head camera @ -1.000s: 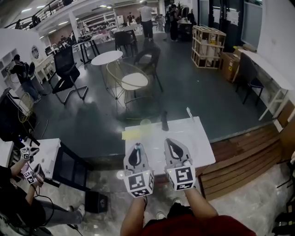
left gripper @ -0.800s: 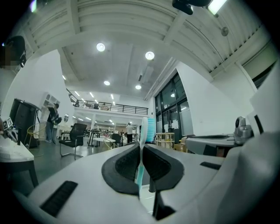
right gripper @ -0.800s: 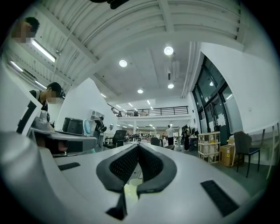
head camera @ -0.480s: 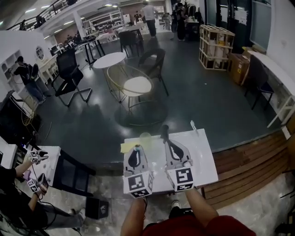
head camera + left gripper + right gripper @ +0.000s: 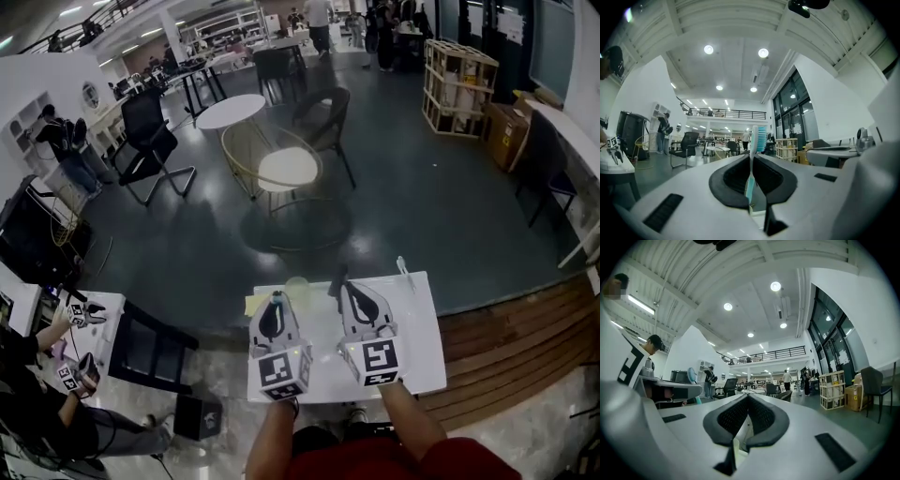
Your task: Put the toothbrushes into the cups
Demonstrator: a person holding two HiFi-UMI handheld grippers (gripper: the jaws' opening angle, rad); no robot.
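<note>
A teal-and-white toothbrush (image 5: 756, 140) stands upright between the jaws of my left gripper (image 5: 751, 157), which is shut on its handle. In the head view that left gripper (image 5: 277, 300) hovers over the white table (image 5: 417, 337), just short of a translucent cup (image 5: 297, 289). My right gripper (image 5: 350, 286) is beside it with its tip next to a dark cup (image 5: 337, 278). In the right gripper view the right gripper (image 5: 747, 395) has its jaw tips together and nothing shows between them. A second toothbrush (image 5: 405, 272) lies at the table's far right corner.
A yellow patch (image 5: 254, 305) lies at the table's far left corner. Past the table are a wire chair with a round seat (image 5: 286, 169), a black office chair (image 5: 150, 141) and a wooden crate (image 5: 459, 75). Wooden decking (image 5: 506, 347) runs to the right. A person (image 5: 47, 394) sits at the left.
Both grippers have moved forward over the white table, from its near edge up to the two cups. The left gripper has kept hold of the toothbrush throughout.
</note>
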